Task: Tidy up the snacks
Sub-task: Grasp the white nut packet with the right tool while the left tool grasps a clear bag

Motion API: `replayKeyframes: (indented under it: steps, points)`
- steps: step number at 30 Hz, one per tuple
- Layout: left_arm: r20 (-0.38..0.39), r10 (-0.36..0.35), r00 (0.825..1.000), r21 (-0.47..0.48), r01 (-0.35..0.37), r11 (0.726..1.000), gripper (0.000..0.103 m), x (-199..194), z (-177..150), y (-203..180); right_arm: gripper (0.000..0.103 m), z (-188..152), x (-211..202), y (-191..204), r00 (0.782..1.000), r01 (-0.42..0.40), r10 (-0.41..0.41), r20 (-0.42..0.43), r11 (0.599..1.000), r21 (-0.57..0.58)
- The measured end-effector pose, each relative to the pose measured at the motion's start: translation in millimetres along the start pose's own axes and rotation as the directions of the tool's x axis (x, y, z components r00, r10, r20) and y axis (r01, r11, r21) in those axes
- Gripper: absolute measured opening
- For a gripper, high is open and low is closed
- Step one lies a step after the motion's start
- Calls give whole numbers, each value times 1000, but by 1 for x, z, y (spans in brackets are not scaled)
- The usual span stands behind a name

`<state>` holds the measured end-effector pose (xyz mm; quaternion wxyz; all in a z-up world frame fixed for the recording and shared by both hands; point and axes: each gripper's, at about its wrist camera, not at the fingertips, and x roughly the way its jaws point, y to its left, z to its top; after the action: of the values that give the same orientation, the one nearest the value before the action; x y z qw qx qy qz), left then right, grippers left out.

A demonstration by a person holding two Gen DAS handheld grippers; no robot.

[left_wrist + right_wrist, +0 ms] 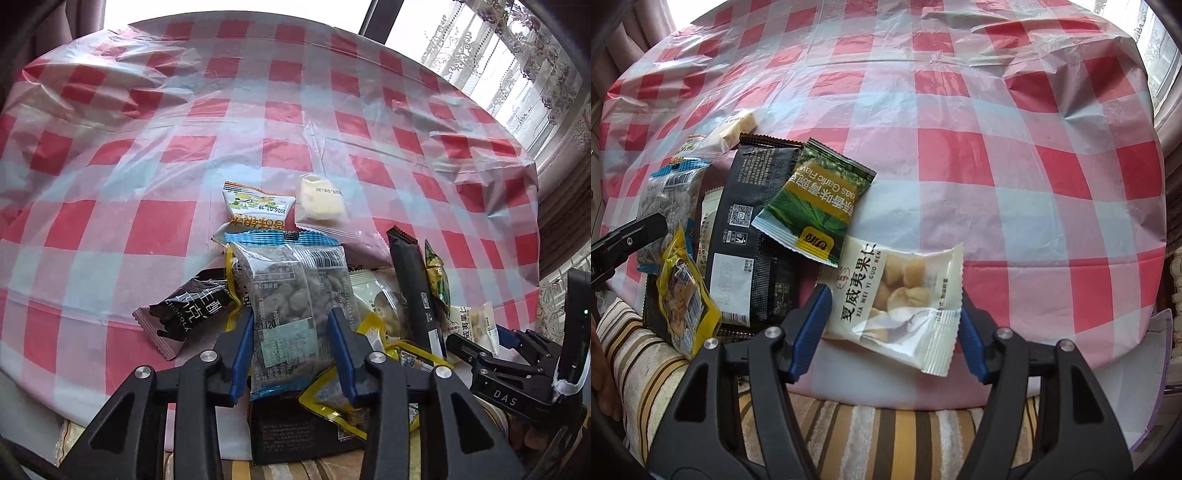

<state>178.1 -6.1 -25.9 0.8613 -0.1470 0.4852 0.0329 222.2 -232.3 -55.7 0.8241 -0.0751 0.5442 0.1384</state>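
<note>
A pile of snack packets lies at the table's near edge. My left gripper (291, 321) is closed on a clear blue-edged packet of dark snacks (291, 295), which is raised above the pile. My right gripper (894, 314) stands with its jaws on both sides of a white macadamia packet (901, 299); the packet looks lifted and gripped. Beside it lie a green pea packet (812, 206), a long black packet (753, 236) and a yellow packet (683, 295). A black chocolate packet (192, 310), an orange-white packet (255, 206) and a clear-wrapped pale cake (321, 201) lie in the left wrist view.
The table wears a red-and-white checked plastic cloth (147, 147), wrinkled at the far edge. A striped cushion (886, 435) lies below the near table edge. A window with lace curtains (517, 55) is at the far right. The right gripper shows in the left wrist view (509, 354).
</note>
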Motion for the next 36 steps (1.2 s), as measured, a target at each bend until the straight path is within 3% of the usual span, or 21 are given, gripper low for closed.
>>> replayKeyframes:
  steps: [2, 8, 14, 26, 36]
  points:
    - [15, 2, 1000, -6, -2, 1000, 37, -3, -1, 1, 55, -1, -2, -1, 1000, -7, 7, 10, 1000, 6]
    - [71, -13, 997, -33, 16, 999, 26, -17, -3, 6, 40, -5, -10, -6, 999, -40, 39, 38, 999, 34]
    - [108, -13, 994, -48, 18, 999, 23, -27, -5, 9, 27, -8, -19, -12, 994, -80, 75, 80, 995, 61]
    - [191, -11, 982, -53, 21, 998, 18, -51, -9, 10, 15, -19, -45, -23, 978, -134, 115, 171, 986, 102]
    - [232, -6, 973, -57, 20, 998, 16, -63, -10, 9, 12, -26, -63, -47, 958, -206, 160, 239, 962, 180]
